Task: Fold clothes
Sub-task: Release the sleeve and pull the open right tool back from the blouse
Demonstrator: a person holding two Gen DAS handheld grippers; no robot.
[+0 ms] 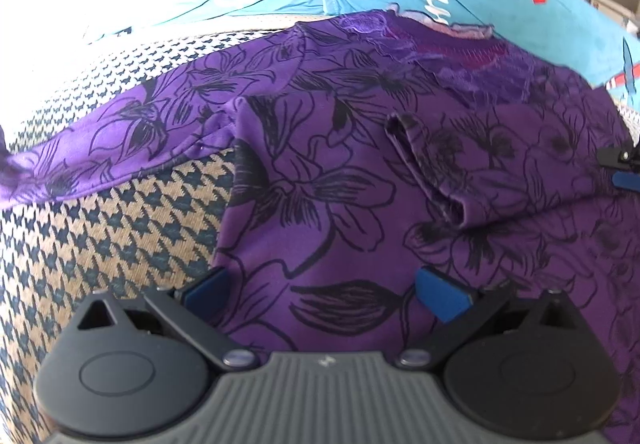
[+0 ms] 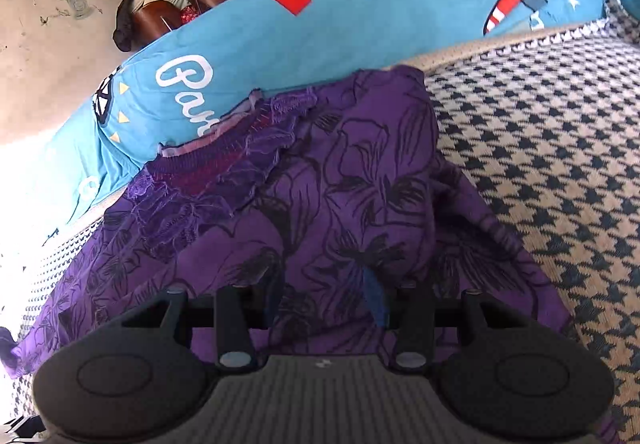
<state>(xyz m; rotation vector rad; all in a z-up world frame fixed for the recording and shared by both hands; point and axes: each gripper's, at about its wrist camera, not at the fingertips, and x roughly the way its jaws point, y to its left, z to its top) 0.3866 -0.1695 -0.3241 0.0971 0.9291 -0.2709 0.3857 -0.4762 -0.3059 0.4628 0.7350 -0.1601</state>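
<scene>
Left wrist: purple floral top [image 1: 340,172] lies flat, neckline farthest away.

Left gripper [image 1: 324,290]: black round-lobed arms, blue pads on fingers [image 1: 440,294], ribbed grey body, silver pivot screws; right gripper [image 2: 324,300] alike.

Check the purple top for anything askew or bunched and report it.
The purple top lies unevenly folded on the checked cover. One sleeve, folded in, lies twisted into a rumpled ridge across the body, and the other sleeve trails out flat to the side. No tears or stains show.
</scene>
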